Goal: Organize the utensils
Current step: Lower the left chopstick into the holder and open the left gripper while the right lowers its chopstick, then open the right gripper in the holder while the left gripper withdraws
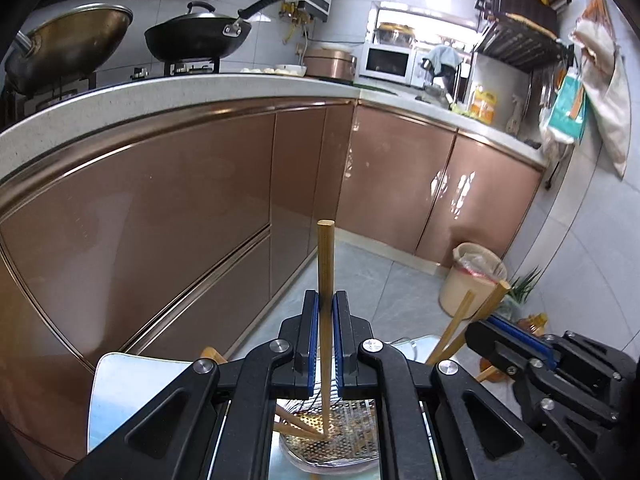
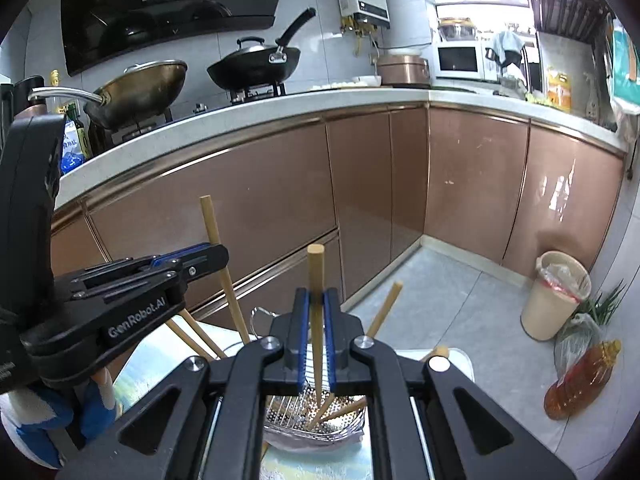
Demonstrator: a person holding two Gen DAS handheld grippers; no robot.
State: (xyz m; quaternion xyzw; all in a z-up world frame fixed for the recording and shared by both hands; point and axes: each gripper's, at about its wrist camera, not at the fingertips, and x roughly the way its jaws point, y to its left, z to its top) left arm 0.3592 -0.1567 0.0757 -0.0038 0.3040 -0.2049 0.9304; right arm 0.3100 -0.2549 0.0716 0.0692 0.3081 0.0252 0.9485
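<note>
My left gripper [image 1: 326, 304] is shut on a wooden chopstick [image 1: 325, 264] that stands upright, its lower tip in a perforated metal utensil basket [image 1: 352, 440] below. My right gripper [image 2: 316, 300] is shut on another wooden chopstick [image 2: 316, 276], also upright with its tip in the same basket [image 2: 344, 420]. Several more chopsticks [image 2: 192, 336] lean in the basket. The right gripper shows at the right of the left wrist view [image 1: 480, 326]; the left gripper shows at the left of the right wrist view [image 2: 216, 254].
The basket sits on a small white table [image 1: 120, 380]. Brown kitchen cabinets [image 1: 200, 184] and a countertop with woks [image 1: 196, 36] lie ahead. A lined bin [image 2: 556, 296], a bag of greens and an oil bottle [image 2: 580, 380] stand on the floor at right.
</note>
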